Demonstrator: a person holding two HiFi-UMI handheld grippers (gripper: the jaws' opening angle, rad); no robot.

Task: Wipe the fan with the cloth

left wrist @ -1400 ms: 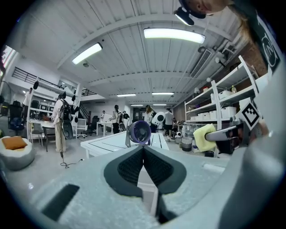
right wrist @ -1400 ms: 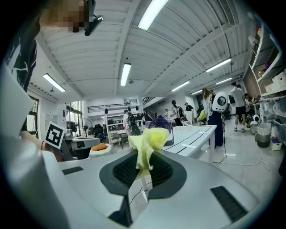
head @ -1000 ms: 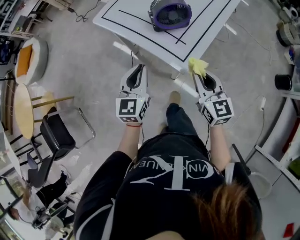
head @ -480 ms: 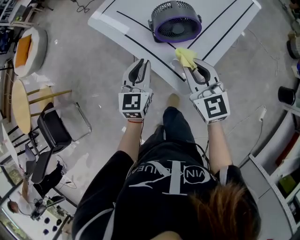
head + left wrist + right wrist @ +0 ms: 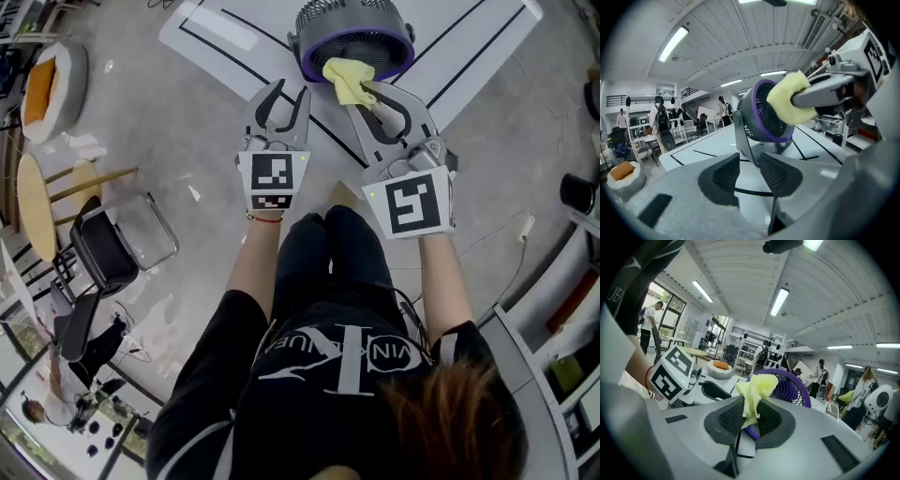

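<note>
Both tools now reach the purple fan (image 5: 352, 23): right gripper (image 5: 364, 91) pinches the yellow cloth (image 5: 345, 80) at its near rim, left gripper (image 5: 289, 92) has just opened, empty; wiping can begin.

The right gripper (image 5: 366, 92) and left gripper (image 5: 291, 89) are grey with black-and-white marker cubes (image 5: 274, 180). Between the right's jaws, the cloth (image 5: 345, 80) is pale yellow; beyond it, the fan (image 5: 354, 33) is dark grey, purple-rimmed, on a white, black-lined table (image 5: 216, 37).

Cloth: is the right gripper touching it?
Touching. The right gripper view shows the right gripper with its fingers shut on the cloth, which sticks up from between them.
</note>
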